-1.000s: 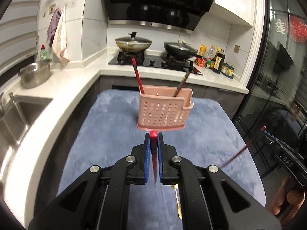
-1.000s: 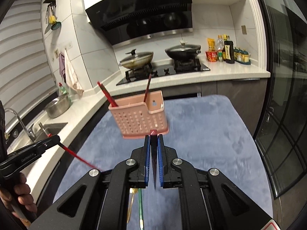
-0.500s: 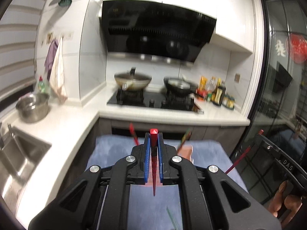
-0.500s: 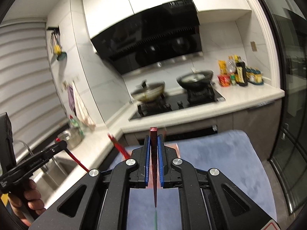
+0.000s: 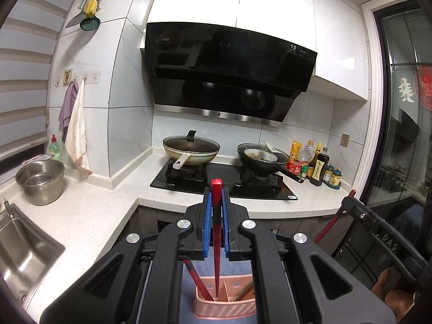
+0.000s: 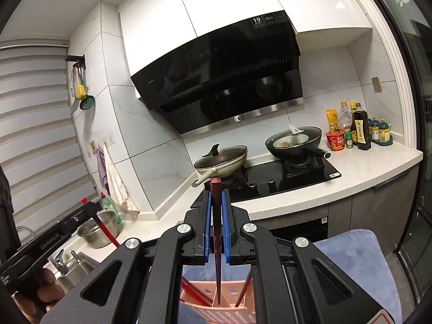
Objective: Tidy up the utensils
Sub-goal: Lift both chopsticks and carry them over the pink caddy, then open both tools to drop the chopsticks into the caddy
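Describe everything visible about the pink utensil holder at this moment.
The pink utensil holder is a plastic-looking basket with perforated walls and an inner divider, standing on the blue-grey mat. Only its upper part shows beneath each gripper. Red chopsticks lean inside on the left, a darker one on the right. The left gripper holds a red chopstick tip-down into it; the right gripper does likewise with a dark red chopstick.

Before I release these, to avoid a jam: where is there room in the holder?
In the pink holder, space shows around the white divider. The far left is crowded by red chopsticks; a brown chopstick leans at the right.
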`<state>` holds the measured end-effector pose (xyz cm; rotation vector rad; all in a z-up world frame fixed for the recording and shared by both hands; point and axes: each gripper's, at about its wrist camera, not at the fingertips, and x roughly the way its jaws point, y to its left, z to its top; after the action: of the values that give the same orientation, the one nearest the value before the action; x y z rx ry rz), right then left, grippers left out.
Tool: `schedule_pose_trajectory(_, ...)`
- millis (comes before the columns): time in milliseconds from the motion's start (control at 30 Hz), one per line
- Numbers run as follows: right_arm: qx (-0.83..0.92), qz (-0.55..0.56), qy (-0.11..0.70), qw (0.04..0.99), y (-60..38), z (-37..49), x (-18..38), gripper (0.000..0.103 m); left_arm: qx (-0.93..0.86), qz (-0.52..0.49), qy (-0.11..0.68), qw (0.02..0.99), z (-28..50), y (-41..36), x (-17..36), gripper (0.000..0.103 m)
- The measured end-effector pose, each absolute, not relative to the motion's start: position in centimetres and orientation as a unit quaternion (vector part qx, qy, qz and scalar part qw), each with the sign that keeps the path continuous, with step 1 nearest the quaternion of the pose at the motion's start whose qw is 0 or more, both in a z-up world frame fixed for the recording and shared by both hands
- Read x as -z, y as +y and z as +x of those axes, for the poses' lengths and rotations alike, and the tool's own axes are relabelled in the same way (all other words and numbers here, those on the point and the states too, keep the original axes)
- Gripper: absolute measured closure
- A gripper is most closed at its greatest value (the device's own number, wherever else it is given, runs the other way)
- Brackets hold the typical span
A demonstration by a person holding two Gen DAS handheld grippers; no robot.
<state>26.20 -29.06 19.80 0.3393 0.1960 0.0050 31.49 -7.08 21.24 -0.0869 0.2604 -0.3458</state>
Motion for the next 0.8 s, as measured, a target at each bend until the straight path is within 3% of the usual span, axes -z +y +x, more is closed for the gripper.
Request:
schedule_pose_trajectory(433, 0.01, 0.161, 0.183, 0.97, -29.0, 31.4, -12.7, 0.096, 0.158, -0.035, 0.186, 0.969, 36.1, -8.4, -14.8, 0.096)
schedule_pose_trajectory(733, 0.015, 0.155, 0.214, 0.964, -28.9, 32.1, -10.4, 0.095, 0.153, -0.041, 0.213, 0.964, 36.9, -8.2, -13.1, 0.096)
schedule_pose_trajectory(800, 0.019, 0.155, 0.212, 0.965, -28.9, 31.9, -10.4, 0.088, 0.143, -0.038, 0.213, 0.966, 36.7, -8.1, -13.1, 0.084)
